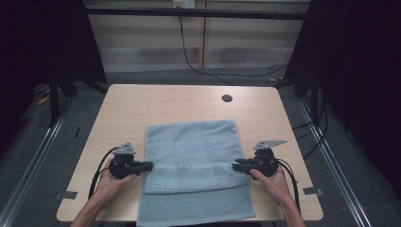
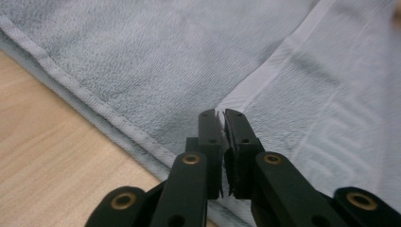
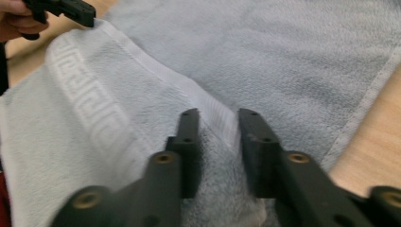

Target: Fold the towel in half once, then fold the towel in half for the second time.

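I see the pale blue terry towel lying flat on the light wooden table, its near band folded up over itself. My left gripper pinches that fold's left corner; my right gripper stands parted astride its right corner.

Wooden table, cable hole.

This looks like a lab recording bay: a pale wood-laminate table with a round cable hole stands on grey carpet, black curtains hang at both sides, metal floor rails flank it, black cables trail behind.
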Motion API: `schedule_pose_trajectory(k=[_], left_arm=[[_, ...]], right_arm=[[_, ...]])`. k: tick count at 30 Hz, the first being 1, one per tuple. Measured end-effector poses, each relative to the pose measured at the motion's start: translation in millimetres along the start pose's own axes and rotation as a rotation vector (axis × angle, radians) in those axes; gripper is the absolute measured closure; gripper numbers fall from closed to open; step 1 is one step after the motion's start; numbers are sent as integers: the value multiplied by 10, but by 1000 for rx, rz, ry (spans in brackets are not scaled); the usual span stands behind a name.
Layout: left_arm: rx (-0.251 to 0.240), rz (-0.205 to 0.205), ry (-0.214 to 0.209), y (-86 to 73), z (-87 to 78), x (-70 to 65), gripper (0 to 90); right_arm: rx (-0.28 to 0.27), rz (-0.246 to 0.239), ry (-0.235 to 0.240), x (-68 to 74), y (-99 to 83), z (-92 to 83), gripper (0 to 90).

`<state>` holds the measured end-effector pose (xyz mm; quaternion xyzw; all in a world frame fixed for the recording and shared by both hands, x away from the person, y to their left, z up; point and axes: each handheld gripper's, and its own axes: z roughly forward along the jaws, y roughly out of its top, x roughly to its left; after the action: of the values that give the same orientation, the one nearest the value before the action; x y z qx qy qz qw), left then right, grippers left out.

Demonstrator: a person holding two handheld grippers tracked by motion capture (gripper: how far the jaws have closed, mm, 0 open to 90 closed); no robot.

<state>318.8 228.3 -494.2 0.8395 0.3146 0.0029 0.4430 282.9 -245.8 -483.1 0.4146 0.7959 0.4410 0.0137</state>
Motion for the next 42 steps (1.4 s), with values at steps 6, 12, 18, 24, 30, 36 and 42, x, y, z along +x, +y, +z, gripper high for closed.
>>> schedule_pose_trajectory(k=[6,12,18,24,30,36,42], left_arm=[[-93,12,-57,-16,-207,-142,871],[-151,75,-134,-65,-435,-401,871],[-129,88,-162,-306,-507,-648,869],[-110,74,-155,-362,-493,-619,771],[-95,18,-102,-134,-241,-344,667],[-21,-1,27,94,109,-43,613],[-2,-33,57,95,235,119,624]], right_arm=[[-50,-66,3,205,-42,-195,793],[-72,-87,9,423,-226,-393,795],[-49,-93,16,580,-500,-539,740],[-86,-92,30,657,-534,-639,677],[-109,-105,16,451,-268,-382,659],[-50,-84,-53,122,57,103,612],[19,-59,-88,-37,138,457,593]])
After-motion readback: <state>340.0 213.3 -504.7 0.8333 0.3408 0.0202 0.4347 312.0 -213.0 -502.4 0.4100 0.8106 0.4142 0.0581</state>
